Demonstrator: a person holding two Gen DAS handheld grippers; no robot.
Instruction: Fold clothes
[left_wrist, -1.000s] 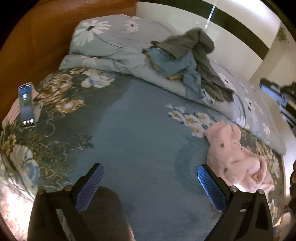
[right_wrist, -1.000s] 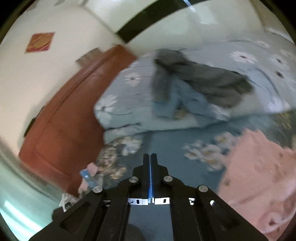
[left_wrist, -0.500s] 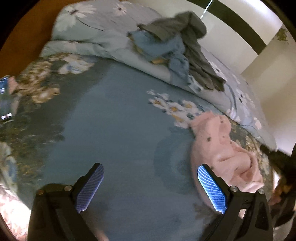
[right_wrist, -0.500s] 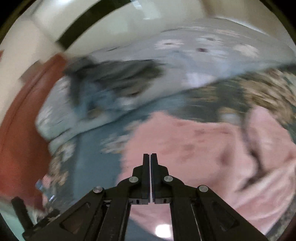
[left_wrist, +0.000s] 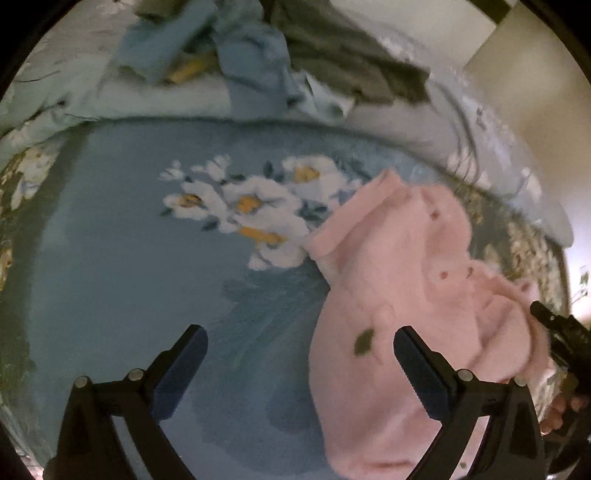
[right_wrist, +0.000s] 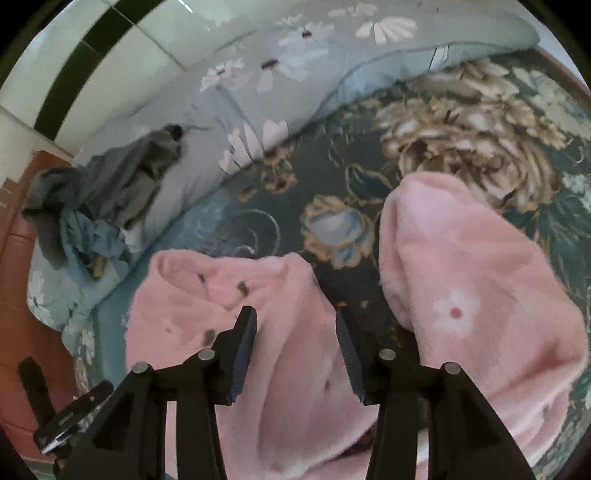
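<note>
Right gripper (right_wrist: 295, 350) is pointing steeply down over the pink garment (right_wrist: 280, 369), and its jaws have just been opening: they are standing partly apart now, with the fluffy pink cloth showing below the gap but nothing pressed between the pads. Left gripper (left_wrist: 299, 369) is hanging with its jaws wide apart, empty; one finger is sitting over the blue bedspread (left_wrist: 129, 277), the other over the near edge of the pink garment (left_wrist: 406, 295).

The garment is lying crumpled on the bedspread, toward the right in the left wrist view, a cuff or hem reaching out beside the printed white flowers (left_wrist: 251, 210). In the right wrist view it is splitting into two pink mounds, with dark floral bedspread (right_wrist: 343, 206) showing between them.

Further back, a pale grey-blue quilt (right_wrist: 295, 74) with daisy prints is running along the far side of the bed. On it a heap of clothes (left_wrist: 295, 48) is waiting, grey over blue, blurred in the left view. Beyond that, a white wall (right_wrist: 129, 48) with a dark stripe, and a reddish wooden headboard (right_wrist: 14, 332) at the left edge.
</note>
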